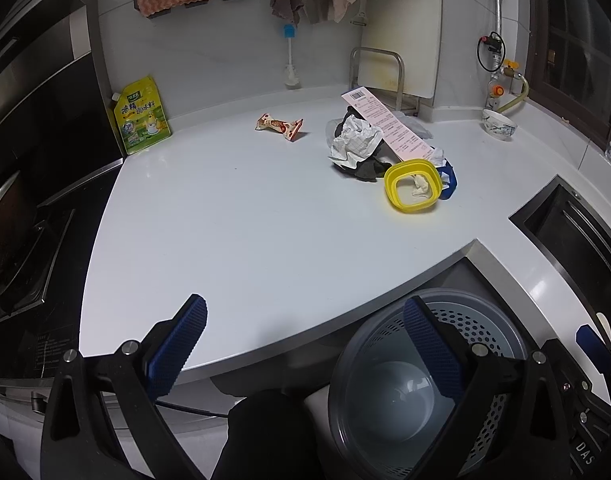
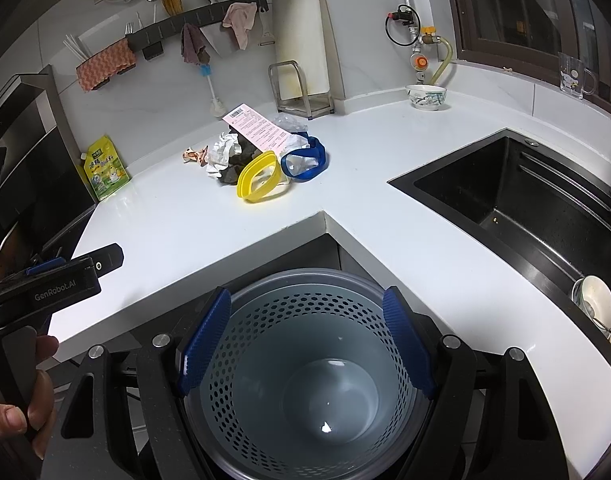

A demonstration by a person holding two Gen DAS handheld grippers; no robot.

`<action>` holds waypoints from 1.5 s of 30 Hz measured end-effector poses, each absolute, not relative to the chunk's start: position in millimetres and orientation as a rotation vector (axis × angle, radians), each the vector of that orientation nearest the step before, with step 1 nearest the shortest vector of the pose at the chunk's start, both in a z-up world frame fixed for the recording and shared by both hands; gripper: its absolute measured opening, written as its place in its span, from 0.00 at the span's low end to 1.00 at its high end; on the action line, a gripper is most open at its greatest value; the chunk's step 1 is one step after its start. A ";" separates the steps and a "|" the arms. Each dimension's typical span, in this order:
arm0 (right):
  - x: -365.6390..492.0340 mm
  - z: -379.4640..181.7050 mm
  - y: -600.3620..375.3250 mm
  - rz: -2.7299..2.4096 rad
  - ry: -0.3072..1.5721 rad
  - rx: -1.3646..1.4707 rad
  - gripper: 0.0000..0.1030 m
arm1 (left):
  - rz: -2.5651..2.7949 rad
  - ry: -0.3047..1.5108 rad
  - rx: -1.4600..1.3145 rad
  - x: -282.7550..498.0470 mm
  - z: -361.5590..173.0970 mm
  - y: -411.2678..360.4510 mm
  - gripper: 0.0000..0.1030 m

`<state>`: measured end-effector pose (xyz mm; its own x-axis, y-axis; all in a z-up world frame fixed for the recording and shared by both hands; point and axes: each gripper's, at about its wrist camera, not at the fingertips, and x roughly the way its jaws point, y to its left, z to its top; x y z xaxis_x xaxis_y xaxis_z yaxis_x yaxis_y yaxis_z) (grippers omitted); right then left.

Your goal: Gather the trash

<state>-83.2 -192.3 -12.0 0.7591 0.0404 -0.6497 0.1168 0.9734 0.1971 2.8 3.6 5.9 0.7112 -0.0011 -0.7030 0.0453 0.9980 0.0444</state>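
Both my left gripper [image 1: 305, 344] and right gripper [image 2: 307, 336] gape empty — grabbing the loose trash pile [image 1: 361, 140] could scatter it off the tabletop [image 1: 233, 208].

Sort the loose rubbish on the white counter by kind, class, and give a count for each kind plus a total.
Plastic rings: 2, the yellow ring and the blue ring
Snack wrappers: 1, the red wrapper
Printed slips: 1, the pink slip
Crumpled papers: 1, the white paper
Dark scraps: 1, the dark scrap
Total: 6
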 end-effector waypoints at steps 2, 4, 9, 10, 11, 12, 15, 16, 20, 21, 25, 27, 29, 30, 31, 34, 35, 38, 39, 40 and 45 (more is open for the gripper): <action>-83.2 -11.8 -192.2 -0.042 0.709 0.232 0.73 | -0.028 0.777 0.057 -0.2 4.0 4.5 0.94; -83.4 -12.0 -192.6 -0.041 0.708 0.232 0.73 | -0.028 0.777 0.058 -0.1 4.3 4.5 0.94; -83.5 -11.3 -192.9 -0.040 0.708 0.233 0.73 | -0.028 0.778 0.060 0.4 5.0 4.6 0.94; -83.4 -11.5 -192.9 -0.040 0.709 0.232 0.73 | -0.028 0.779 0.059 0.6 5.2 4.7 0.94; -83.2 -11.5 -192.7 -0.040 0.709 0.231 0.73 | -0.028 0.779 0.059 0.8 5.3 4.8 0.94; -83.3 -11.4 -192.9 -0.041 0.709 0.231 0.73 | -0.028 0.779 0.059 0.9 5.4 4.9 0.94; -83.5 -11.5 -193.2 -0.041 0.709 0.234 0.73 | -0.026 0.778 0.060 -0.8 2.7 2.6 0.94; -83.5 -11.9 -193.1 -0.040 0.708 0.233 0.73 | -0.028 0.777 0.058 -0.8 2.6 2.9 0.94; -83.2 -11.3 -194.1 -0.039 0.710 0.234 0.73 | -0.026 0.778 0.061 -1.0 2.2 2.3 0.94; -83.2 -11.3 -194.0 -0.039 0.710 0.234 0.73 | -0.027 0.779 0.061 -1.1 1.4 1.9 0.94; -83.1 -11.6 -194.2 -0.040 0.709 0.233 0.73 | -0.026 0.778 0.062 -1.1 1.3 1.5 0.94; -83.1 -11.5 -194.2 -0.040 0.710 0.234 0.73 | -0.027 0.777 0.060 -1.3 1.3 1.6 0.94; -83.1 -11.6 -194.0 -0.040 0.709 0.233 0.73 | -0.025 0.776 0.061 -1.2 1.2 0.7 0.94; -83.1 -11.6 -194.0 -0.040 0.709 0.233 0.73 | -0.025 0.775 0.061 -1.4 0.8 0.4 0.94; -83.1 -11.6 -194.1 -0.040 0.709 0.233 0.73 | -0.025 0.776 0.061 -1.4 0.3 -0.3 0.94; -82.9 -11.6 -194.3 -0.040 0.709 0.234 0.73 | -0.025 0.776 0.062 -1.3 0.3 -0.6 0.94; -82.9 -11.7 -194.3 -0.039 0.710 0.233 0.73 | -0.025 0.776 0.062 -1.3 0.5 -0.4 0.94; -83.2 -11.9 -194.0 -0.040 0.709 0.234 0.73 | -0.025 0.775 0.062 -1.4 0.3 -0.7 0.94; -83.2 -11.9 -194.0 -0.040 0.710 0.234 0.73 | -0.025 0.776 0.062 -1.0 0.8 -0.3 0.94; -83.1 -12.0 -194.0 -0.040 0.710 0.234 0.73 | -0.026 0.777 0.062 -1.0 0.6 -0.4 0.94; -83.4 -12.5 -194.1 -0.040 0.710 0.233 0.73 | -0.025 0.777 0.062 -1.3 0.4 -0.7 0.94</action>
